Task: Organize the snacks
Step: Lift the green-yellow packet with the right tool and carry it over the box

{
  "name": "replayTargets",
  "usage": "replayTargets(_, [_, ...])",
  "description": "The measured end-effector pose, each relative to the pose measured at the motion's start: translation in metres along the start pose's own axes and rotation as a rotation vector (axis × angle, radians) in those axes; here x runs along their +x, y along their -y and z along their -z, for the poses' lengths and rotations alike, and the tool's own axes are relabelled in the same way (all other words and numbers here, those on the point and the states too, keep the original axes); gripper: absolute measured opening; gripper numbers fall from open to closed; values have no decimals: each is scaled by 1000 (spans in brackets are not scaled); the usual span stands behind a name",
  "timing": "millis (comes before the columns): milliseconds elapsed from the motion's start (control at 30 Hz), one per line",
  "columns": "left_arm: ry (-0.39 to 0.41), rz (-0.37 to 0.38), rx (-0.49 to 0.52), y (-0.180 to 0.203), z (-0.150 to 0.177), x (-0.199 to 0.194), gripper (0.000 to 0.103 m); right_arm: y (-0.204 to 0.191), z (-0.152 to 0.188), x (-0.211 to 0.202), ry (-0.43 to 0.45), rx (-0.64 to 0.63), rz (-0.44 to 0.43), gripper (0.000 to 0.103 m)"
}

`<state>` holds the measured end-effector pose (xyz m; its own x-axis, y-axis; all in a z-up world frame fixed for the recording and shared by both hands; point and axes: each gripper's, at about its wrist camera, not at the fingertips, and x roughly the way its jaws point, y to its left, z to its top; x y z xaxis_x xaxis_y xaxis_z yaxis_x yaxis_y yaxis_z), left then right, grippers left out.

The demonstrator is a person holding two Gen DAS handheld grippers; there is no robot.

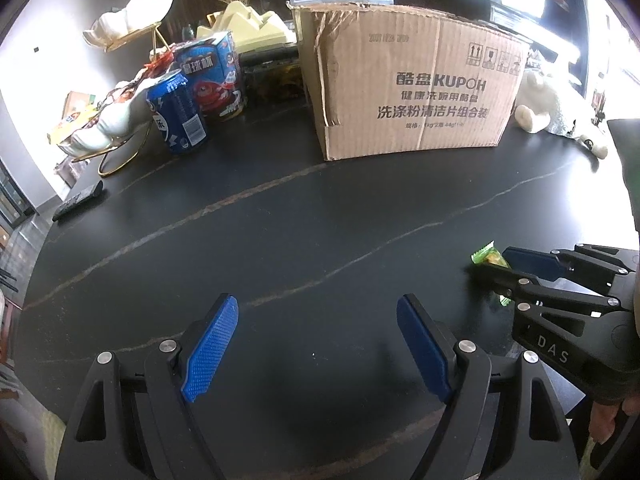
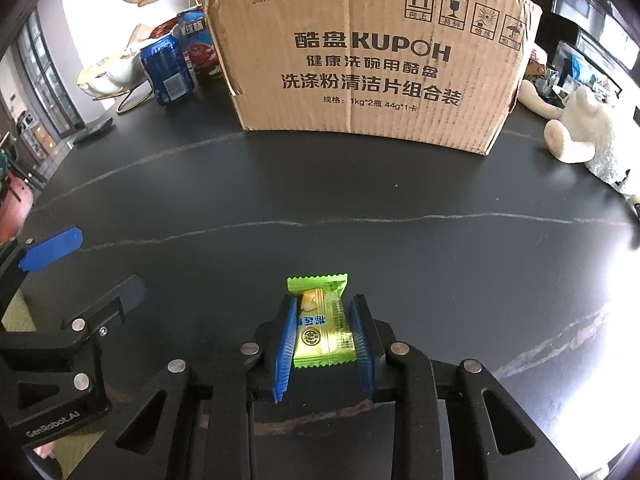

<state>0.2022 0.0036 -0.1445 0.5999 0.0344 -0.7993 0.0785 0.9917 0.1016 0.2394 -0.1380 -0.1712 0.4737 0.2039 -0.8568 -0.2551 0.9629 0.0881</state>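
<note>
1. Here, at far left on the dark counter (image 1: pixel 280 216), a blue can (image 1: pixel 178 114) and a snack box (image 1: pixel 218 76) stand beside a white dish stand (image 1: pixel 108 128).
2. The left tongs (image 1: pixel 316 344) hover spread and empty, probably waiting their turn.
3. Centre back, a cardboard box (image 2: pixel 372 60) sits open-topped, likely the snacks' destination.
4. Right of that, the right tongs (image 2: pixel 322 336) pinch a green snack packet (image 2: pixel 320 320) lying on the counter, seemingly ready to lift it.

Right claw (image 2: pixel 324 340) pinched nearly shut and angled down — left claw (image 1: pixel 316 344) spread wide.
</note>
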Motion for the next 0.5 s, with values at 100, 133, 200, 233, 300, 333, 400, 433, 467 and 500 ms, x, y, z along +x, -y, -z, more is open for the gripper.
replayTargets(100, [4,3,0,1,0,-2,82,0,1,-4,10,6,-6,28])
replayTargets(133, [6,4,0,1,-1,-3,82,0,1,-6,16,8,-6,28])
replayTargets(200, [10,1,0,1,-1,-4,82,0,1,-11,32,11,-6,28])
replayTargets(233, [12,1,-1,1,-2,-5,82,0,1,-13,36,11,-5,28])
replayTargets(300, [16,7,-4,1,-3,-8,82,-1,0,-17,48,10,-5,27])
replayTargets(333, [18,8,-5,1,-4,-9,82,-1,0,-19,54,9,-5,27])
replayTargets(400, [29,10,-6,0,-8,-13,82,-1,-2,-24,69,12,-8,27])
replayTargets(433, [36,8,-4,0,-10,-15,82,-1,-3,-26,75,15,-11,27])
replayTargets(467, [42,5,-1,0,-12,-16,82,-1,-3,-28,82,17,-13,27])
replayTargets(500, [49,3,-1,-1,-14,-18,82,0,-5,-32,92,18,-15,27])
